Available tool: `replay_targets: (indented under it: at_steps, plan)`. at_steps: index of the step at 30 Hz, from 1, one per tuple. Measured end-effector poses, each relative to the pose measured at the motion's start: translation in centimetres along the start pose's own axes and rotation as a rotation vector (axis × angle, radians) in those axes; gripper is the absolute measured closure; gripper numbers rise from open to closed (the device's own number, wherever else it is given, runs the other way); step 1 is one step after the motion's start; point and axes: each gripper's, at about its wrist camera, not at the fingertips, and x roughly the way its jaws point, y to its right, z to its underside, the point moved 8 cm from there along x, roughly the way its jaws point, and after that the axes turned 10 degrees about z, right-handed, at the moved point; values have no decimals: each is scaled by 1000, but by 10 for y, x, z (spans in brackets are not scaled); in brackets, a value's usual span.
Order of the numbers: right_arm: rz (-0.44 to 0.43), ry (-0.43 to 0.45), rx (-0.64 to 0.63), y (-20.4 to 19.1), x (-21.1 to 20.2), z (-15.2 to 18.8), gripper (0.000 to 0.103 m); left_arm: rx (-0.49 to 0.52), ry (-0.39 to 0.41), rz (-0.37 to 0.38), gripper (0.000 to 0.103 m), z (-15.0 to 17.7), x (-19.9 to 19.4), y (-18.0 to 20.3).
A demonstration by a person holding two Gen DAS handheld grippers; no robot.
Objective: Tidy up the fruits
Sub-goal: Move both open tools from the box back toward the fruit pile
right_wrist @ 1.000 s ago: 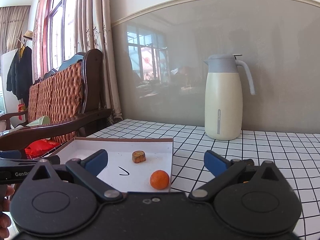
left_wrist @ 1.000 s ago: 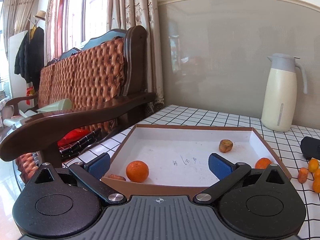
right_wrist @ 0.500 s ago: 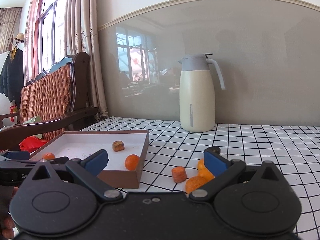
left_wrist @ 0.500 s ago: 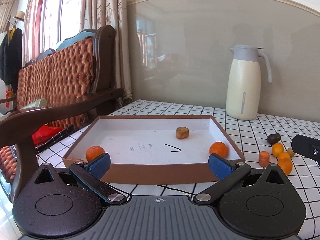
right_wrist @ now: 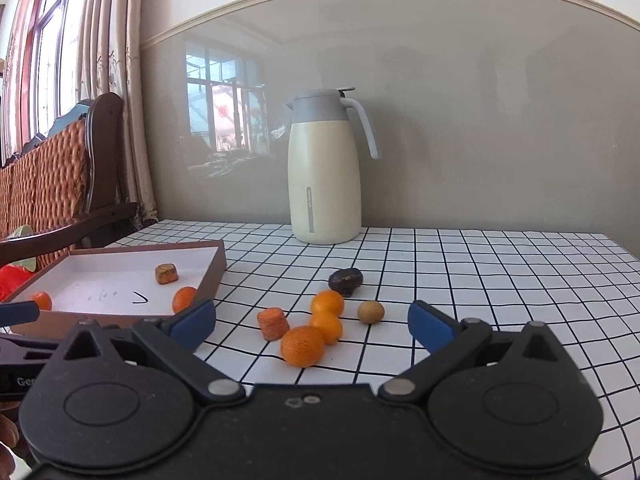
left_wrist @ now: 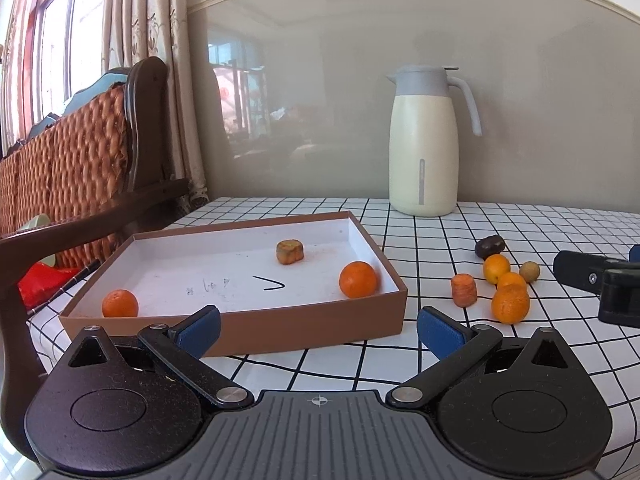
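Grey wall (right_wrist: 460,120) behind, curtains (left_wrist: 152,80) and sofa (left_wrist: 60,168) at left. Checked table (right_wrist: 500,280) carries jug (right_wrist: 324,168) and box (left_wrist: 240,320): two oranges (left_wrist: 358,279) inside, more fruits (right_wrist: 312,328) loose beside it. Left gripper (left_wrist: 318,326) and right gripper (right_wrist: 310,320) both gape, empty.

Five oranges: two in box (left_wrist: 248,332) beside one brown chunk (left_wrist: 289,251), three on tabletop (right_wrist: 480,280). Also there: one carrot piece (right_wrist: 273,323), one dark fruit (right_wrist: 345,281), one small greenish fruit (right_wrist: 371,311). One jug (right_wrist: 325,172).
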Motion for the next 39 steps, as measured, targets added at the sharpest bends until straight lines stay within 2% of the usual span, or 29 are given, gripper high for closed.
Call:
replay_targets:
  at_steps: [16, 24, 28, 32, 36, 39]
  plan:
    - [113, -162, 45, -7, 73, 27, 6, 9, -3, -20, 0, -3, 13, -10]
    - [182, -214, 0, -11, 93, 34, 6, -6, -6, -14, 0, -5, 20, -9]
    - [207, -222, -30, -7, 94, 33, 6, 0, -15, -6, 0, -5, 26, -4]
    - [261, -161, -57, 7, 86, 24, 6, 12, -16, 17, 0, -7, 33, 10]
    - [339, -130, -64, 34, 81, 16, 6, 32, -15, 46, 0, -8, 39, 28]
    - [395, -144, -38, 63, 78, 17, 6, 44, -16, 74, 0, -9, 43, 43]
